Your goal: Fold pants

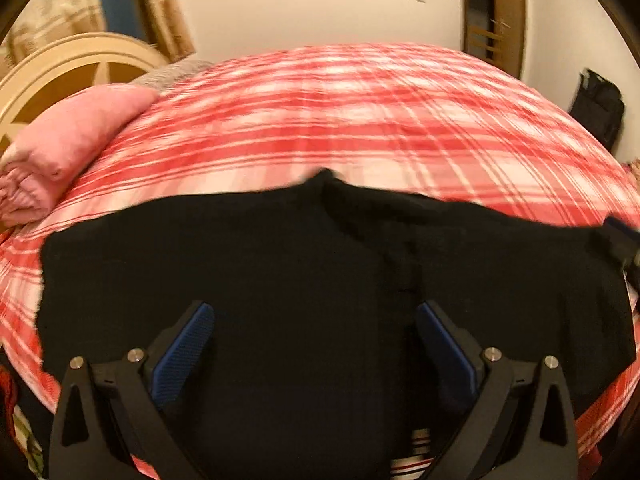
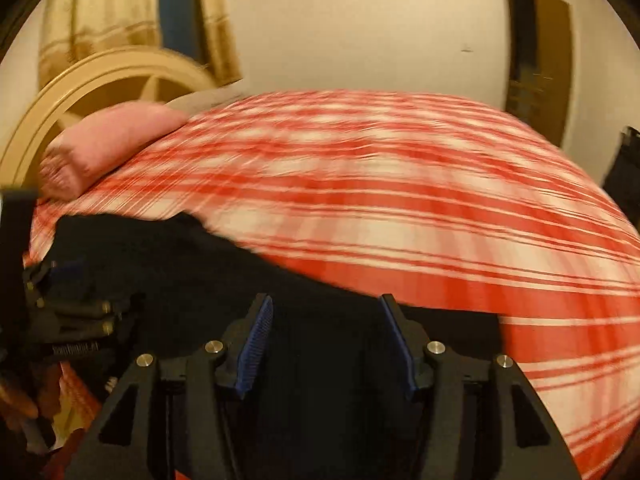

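Black pants point(image 1: 280, 264) lie spread on the near side of a bed with a red and white plaid cover point(image 1: 340, 120). A fold or seam runs down their middle. My left gripper point(image 1: 314, 320) is open and empty just above the pants near their front edge. My right gripper point(image 2: 326, 320) is open and empty over the right end of the pants point(image 2: 200, 276). The right gripper shows at the right edge of the left wrist view point(image 1: 624, 240). The left gripper shows at the left edge of the right wrist view point(image 2: 72, 312). Both views are blurred.
A pink pillow point(image 1: 72, 140) lies at the bed's far left by a cream arched headboard point(image 1: 72, 64). A wooden door point(image 2: 540, 64) and a dark bag point(image 1: 598, 108) stand at the right wall. The plaid cover point(image 2: 400, 200) stretches beyond the pants.
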{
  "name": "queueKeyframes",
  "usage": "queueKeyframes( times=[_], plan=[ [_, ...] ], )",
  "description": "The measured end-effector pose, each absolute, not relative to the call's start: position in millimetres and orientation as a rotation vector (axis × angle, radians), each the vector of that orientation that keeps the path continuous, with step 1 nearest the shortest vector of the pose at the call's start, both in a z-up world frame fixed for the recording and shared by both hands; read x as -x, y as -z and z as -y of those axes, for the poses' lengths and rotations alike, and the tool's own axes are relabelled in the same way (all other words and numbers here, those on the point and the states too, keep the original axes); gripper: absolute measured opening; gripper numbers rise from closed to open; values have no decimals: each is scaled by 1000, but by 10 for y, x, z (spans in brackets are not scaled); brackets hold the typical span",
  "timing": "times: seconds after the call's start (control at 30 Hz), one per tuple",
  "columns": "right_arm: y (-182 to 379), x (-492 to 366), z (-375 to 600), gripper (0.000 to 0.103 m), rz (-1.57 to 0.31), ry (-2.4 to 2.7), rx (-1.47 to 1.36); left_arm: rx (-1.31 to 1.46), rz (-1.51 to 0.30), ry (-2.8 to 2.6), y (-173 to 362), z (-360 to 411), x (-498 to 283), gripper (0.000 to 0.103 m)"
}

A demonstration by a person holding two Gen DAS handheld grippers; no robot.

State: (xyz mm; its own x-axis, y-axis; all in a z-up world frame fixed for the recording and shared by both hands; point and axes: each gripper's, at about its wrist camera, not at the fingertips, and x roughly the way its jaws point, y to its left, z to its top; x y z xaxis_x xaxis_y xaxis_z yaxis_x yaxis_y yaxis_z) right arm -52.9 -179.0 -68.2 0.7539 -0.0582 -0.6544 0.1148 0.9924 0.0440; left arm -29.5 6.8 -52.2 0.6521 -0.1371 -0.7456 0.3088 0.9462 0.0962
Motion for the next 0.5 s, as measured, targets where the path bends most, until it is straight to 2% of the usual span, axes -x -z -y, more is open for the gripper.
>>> queueKeyframes(
  times=[0.3,0.5],
  plan=[
    [1048,205,780,56,-772,-123,15,-98,-843,-60,496,-1218,-7,103],
    [1121,243,523,59,-753,-86,158,-55,-838,-214,569,-1771,-120,103]
  ],
)
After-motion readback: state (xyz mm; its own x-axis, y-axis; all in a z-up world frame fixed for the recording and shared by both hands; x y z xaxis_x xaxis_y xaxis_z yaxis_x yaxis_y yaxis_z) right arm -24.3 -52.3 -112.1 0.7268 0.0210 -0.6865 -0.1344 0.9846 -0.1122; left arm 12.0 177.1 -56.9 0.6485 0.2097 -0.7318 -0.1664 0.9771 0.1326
